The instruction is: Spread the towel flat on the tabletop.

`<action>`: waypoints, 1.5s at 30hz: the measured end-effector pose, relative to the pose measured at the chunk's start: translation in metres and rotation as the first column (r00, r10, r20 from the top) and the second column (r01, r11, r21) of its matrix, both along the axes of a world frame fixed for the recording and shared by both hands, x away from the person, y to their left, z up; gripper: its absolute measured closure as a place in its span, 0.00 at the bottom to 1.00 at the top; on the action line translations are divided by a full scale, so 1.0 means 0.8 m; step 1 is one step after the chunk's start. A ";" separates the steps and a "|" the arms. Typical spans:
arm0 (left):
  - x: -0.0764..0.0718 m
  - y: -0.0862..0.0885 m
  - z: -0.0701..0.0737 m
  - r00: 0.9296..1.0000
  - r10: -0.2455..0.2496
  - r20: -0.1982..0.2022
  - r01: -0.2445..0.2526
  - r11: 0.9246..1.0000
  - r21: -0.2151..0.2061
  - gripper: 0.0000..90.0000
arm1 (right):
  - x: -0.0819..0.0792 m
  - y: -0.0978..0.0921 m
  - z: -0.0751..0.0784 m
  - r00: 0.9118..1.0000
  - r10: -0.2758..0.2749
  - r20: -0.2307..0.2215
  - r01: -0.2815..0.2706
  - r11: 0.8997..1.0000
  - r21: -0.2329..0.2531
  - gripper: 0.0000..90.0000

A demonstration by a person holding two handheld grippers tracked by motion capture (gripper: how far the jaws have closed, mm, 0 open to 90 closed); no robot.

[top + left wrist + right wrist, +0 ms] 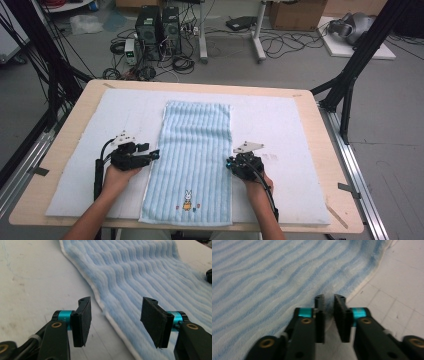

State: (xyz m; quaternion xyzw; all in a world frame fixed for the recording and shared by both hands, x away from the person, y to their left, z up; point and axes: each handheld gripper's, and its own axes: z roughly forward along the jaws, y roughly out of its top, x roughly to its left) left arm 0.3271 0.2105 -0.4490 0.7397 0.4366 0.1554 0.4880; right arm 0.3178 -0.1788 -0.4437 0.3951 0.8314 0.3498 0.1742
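Terry cloth, pale blue with raised ribs: one towel (192,160), lying flat on the white mat (280,125) that covers the wooden table (90,90). Long axis runs away from the person; the end with the small rabbit motif (188,199) lies at the near edge of the mat, the plain end toward the far edge. Ribs follow the same axis.

Handling, as judged: soft, light, limp, not fragile; it will sag and drag once lifted, and the pile should grip well on padded jaws. Best hold looks to be the white-bound long edges, one each side, roughly level with each other.

Left gripper (155,154): at the towel's left long edge, jaws spread wide, straddling the hem (105,312), nothing held.

Right gripper (231,164): at the towel's right long edge, jaws nearly together with a narrow gap; the hem (364,282) sits just ahead of the tips. Whether any cloth is pinched, I cannot tell.
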 end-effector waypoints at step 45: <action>-0.103 -0.026 -0.001 0.958 -0.270 -0.101 0.281 0.953 0.114 0.97 | -0.092 -0.014 0.004 0.947 0.308 -0.087 -0.303 0.951 0.064 0.96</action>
